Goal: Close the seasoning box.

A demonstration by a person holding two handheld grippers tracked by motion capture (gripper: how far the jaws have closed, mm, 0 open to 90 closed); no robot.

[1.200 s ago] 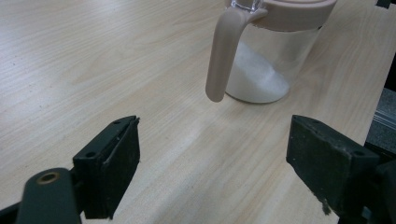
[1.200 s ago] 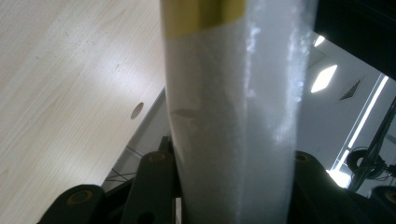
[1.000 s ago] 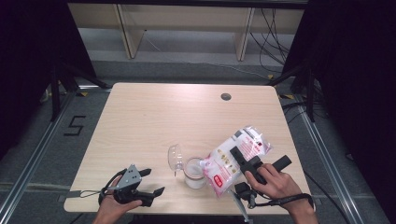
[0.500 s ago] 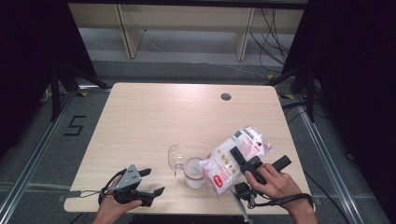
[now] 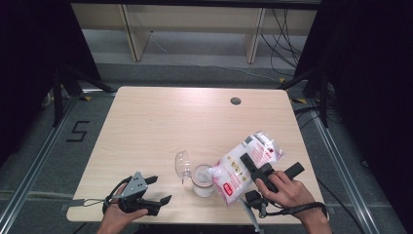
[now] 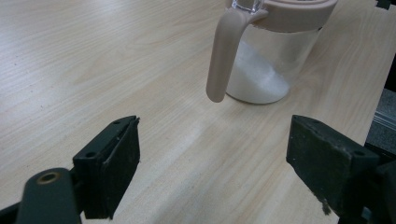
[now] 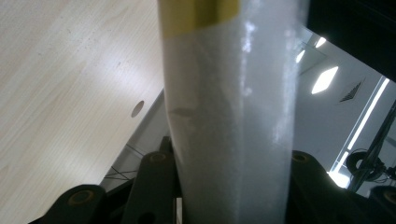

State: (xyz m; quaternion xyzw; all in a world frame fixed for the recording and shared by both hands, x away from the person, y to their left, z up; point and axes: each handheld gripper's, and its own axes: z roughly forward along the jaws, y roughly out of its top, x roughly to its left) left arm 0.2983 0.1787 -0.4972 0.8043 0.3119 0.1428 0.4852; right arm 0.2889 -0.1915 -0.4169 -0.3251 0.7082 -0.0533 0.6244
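A clear bag of white powder with red and pink print (image 5: 233, 168) is tilted, its lower end at the mouth of a glass jar (image 5: 202, 181) near the table's front edge. My right gripper (image 5: 247, 162) is shut on the bag, which rises between the jaws (image 7: 229, 107) in the right gripper view. The jar's clear flip lid (image 5: 183, 164) stands open on its left. The jar (image 6: 266, 65) has a beige rim and lever (image 6: 220, 60) and holds sloped white powder. My left gripper (image 5: 159, 190) rests open at the front left, its jaws (image 6: 212, 163) apart over bare wood, short of the jar.
The light wooden table (image 5: 170, 122) has a round dark cable hole (image 5: 235, 101) at the back right, seen also as a hole (image 7: 137, 108) near the edge. Beyond the table are shelf legs and cables on a grey floor.
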